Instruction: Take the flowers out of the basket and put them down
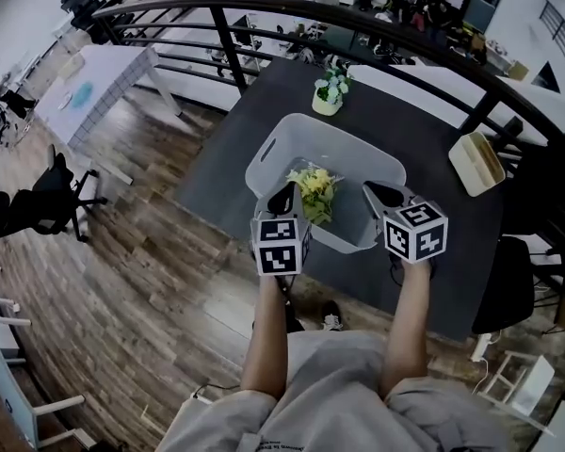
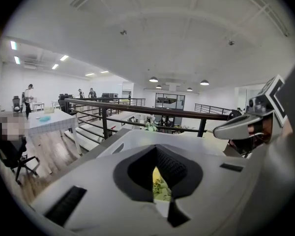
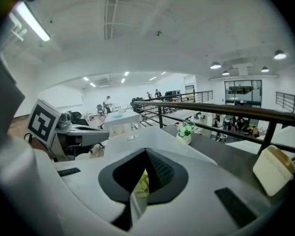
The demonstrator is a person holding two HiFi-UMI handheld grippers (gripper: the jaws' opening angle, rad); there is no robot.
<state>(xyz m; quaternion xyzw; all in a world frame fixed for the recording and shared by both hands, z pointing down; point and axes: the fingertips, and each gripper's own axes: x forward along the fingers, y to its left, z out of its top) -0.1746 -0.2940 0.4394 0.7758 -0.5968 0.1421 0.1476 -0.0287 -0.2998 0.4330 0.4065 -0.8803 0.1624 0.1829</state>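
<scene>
Left gripper [image 1: 284, 199]: at the near rim of the basket [image 1: 275, 144], just left of the flowers [image 1: 314, 189]; its fingers [image 2: 179, 168] are together with nothing clamped, and yellow petals show only through the slit beyond them
Flowers: lying inside the basket, toward its near side, between the two grippers; not lifted, not gripped
Right gripper [image 1: 384, 196]: over the basket's near right corner, fingers [image 3: 160, 170] closed on nothing, a sliver of the flowers seen past them
Done: by the look of it nothing yet; both grippers are only at the basket
Left: open one pair of fingers, take the stems, lift the bunch clear of the rim, and lay it on the bare desk [image 1: 433, 252]
Hidden, left side: the flower stems and how they lie on the basket floor are covered by the left gripper and its marker cube
Hidden, middle: whether it is one bunch or loose stems is too small to tell
Hidden, right side: the basket's near right wall sits behind the right gripper; the pale object [image 1: 477, 163] at the desk's right edge is too indistinct to name
</scene>
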